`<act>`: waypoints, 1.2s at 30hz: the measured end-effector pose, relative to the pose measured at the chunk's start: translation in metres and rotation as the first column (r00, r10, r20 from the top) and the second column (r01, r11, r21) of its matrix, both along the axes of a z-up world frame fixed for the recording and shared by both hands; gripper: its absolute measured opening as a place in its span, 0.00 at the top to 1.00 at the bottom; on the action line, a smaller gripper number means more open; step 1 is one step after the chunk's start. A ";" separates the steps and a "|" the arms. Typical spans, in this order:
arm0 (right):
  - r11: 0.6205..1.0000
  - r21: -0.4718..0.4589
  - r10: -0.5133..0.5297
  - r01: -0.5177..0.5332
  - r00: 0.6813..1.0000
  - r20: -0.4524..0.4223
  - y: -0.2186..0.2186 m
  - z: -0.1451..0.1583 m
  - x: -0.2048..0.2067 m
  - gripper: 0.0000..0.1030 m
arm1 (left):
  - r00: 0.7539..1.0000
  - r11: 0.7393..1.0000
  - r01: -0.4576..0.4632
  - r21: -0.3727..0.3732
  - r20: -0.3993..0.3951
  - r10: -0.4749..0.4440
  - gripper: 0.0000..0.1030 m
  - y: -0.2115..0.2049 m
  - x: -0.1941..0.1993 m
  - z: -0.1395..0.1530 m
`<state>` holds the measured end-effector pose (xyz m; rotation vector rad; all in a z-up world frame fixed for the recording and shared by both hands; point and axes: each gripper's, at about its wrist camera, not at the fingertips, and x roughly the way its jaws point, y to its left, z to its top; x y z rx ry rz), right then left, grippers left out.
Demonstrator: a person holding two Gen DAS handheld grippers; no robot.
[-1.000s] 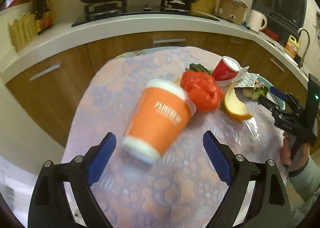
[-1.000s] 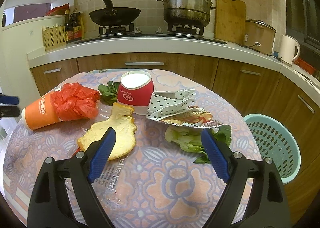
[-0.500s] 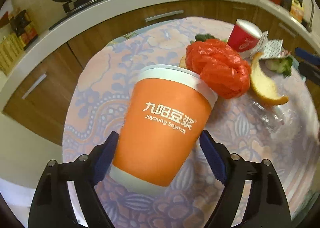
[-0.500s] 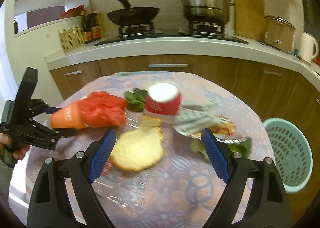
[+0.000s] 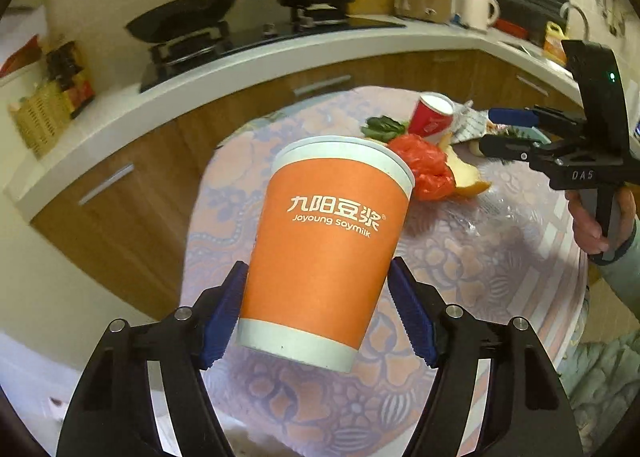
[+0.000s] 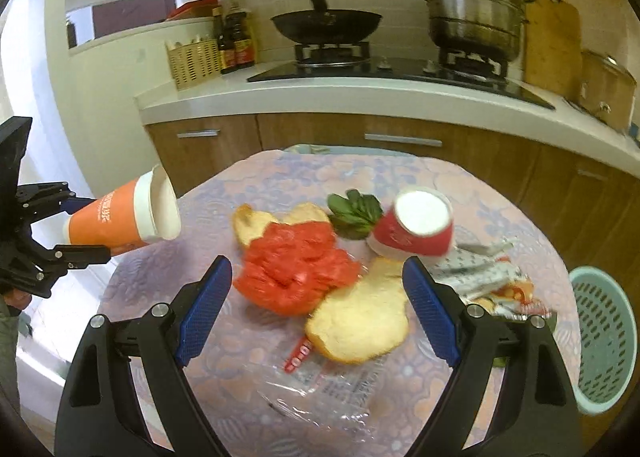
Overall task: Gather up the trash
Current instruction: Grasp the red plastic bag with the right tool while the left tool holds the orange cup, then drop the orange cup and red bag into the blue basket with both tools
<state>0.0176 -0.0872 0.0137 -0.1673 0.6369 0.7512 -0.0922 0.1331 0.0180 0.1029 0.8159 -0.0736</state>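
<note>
We hold the orange soymilk cup (image 5: 326, 245) clear of the round patterned table (image 5: 500, 269), the left gripper (image 5: 316, 313) closing its blue pads against the cup's lower sides. Seen from the right wrist, the cup (image 6: 120, 217) hangs tilted at the far left, its white mouth turned toward the table's middle, with nothing but air beneath it.

Our right gripper (image 6: 318, 309) hovers over the remaining litter with its jaws spread wide and nothing between them; the left view shows a person's hand (image 5: 596, 221) gripping its handle at the right edge.

Below it, a crumpled red plastic bag (image 6: 296, 269) lies at the table's centre, touching a pale peel (image 6: 360, 317) on its near right side. A clear plastic wrapper (image 6: 332, 389) lies under the peel's near edge. A red paper cup (image 6: 416, 225) lies tipped over farther right, with green leaves (image 6: 354, 213) just to its left and a crushed patterned wrapper (image 6: 484, 273) to its right.

A pale green mesh basket (image 6: 604, 337) stands off the table's right side. A wok (image 6: 326, 23) and a steel steamer pot (image 6: 472, 13) sit on the stove along the far counter.
</note>
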 end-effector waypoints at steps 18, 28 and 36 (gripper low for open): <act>0.988 -0.154 -0.007 -0.026 0.977 -0.212 0.070 -0.048 0.051 0.46 | 0.993 0.973 -0.104 -0.204 0.033 0.113 0.33 0.011 0.042 -0.014; 0.999 0.036 -0.024 0.028 0.993 -0.112 0.015 0.009 0.036 0.62 | 0.984 0.970 -0.072 -0.232 0.145 0.108 0.33 -0.019 0.052 0.022; 0.982 0.092 -0.163 0.163 0.987 -0.011 -0.057 0.043 0.047 0.62 | 0.986 0.978 0.028 -0.208 0.165 0.006 0.33 -0.092 0.099 0.045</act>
